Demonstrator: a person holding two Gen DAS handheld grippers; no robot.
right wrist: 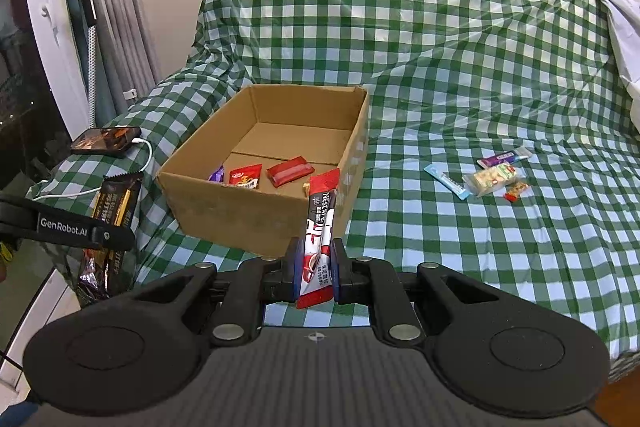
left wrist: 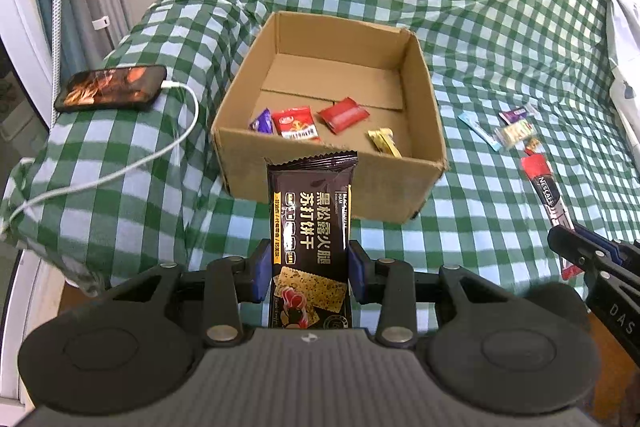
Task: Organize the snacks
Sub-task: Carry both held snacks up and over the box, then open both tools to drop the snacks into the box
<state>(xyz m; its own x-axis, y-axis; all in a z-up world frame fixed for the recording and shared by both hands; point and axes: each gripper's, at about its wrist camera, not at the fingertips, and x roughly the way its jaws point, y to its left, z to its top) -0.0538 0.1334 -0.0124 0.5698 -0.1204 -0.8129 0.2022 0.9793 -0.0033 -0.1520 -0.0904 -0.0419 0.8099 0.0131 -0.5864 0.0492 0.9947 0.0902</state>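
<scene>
My left gripper (left wrist: 308, 271) is shut on a black cracker packet (left wrist: 310, 211), held upright in front of the near wall of an open cardboard box (left wrist: 320, 183). My right gripper (right wrist: 316, 267) is shut on a red Nescafe stick (right wrist: 320, 223), upright before the box (right wrist: 240, 215). Inside the box lie a purple sweet (left wrist: 261, 121), a red snack packet (left wrist: 295, 123), a red wrapper (left wrist: 343, 114) and a yellow packet (left wrist: 384, 141). The right gripper with its stick (left wrist: 550, 203) shows at the right of the left wrist view; the left gripper's packet (right wrist: 116, 203) shows at the left of the right wrist view.
The box stands on a sofa under a green checked cloth (right wrist: 440, 67). Loose snacks lie on the seat to the right: a blue stick (right wrist: 446, 181), a purple bar (right wrist: 502, 157), a pale packet (right wrist: 494, 179), a small red sweet (right wrist: 516, 191). A charging phone (left wrist: 110, 89) rests on the left armrest.
</scene>
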